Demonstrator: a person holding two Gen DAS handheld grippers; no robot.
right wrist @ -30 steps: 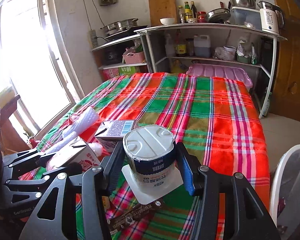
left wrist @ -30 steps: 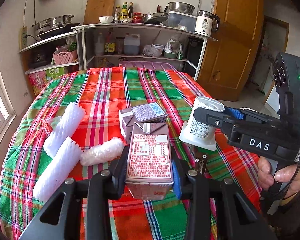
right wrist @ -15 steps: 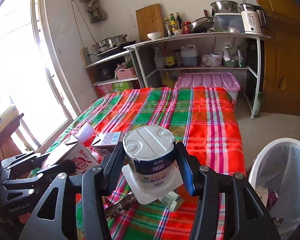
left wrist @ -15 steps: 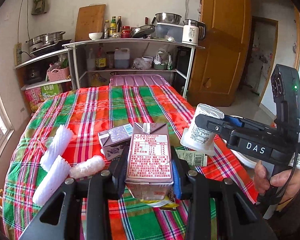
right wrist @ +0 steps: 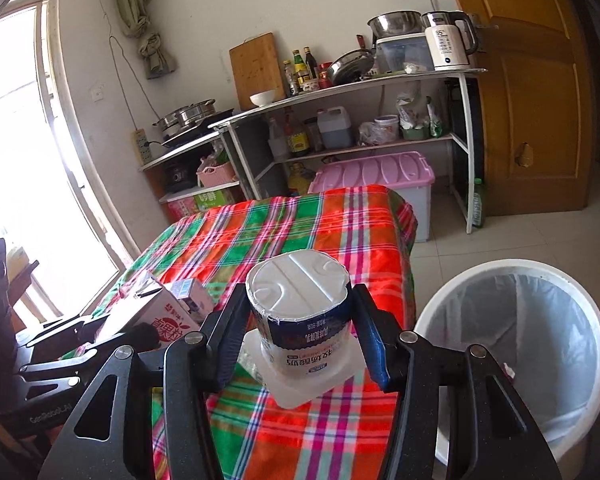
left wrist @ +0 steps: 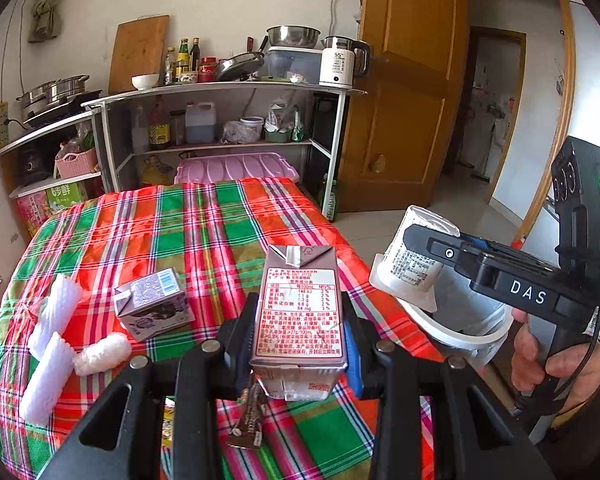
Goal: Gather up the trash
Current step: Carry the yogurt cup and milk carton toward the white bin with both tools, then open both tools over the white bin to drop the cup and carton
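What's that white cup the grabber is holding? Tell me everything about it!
The yogurt cup is white plastic with a dark blue band of printed writing. It is upside down: its ridged round bottom faces up and its wide square rim sits lowest. The right gripper squeezes its sides between blue-padded fingers, holding it in the air above the plaid tablecloth, beside the lined white trash bin. Only the fingers touch it.

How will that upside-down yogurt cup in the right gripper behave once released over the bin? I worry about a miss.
The yogurt cup, clamped in the right gripper, looks like thin plastic, so probably light and a little squashy. Its round wall could roll if it lands on the tablecloth. The white bin looks wide-mouthed, so a drop above it should likely land inside.
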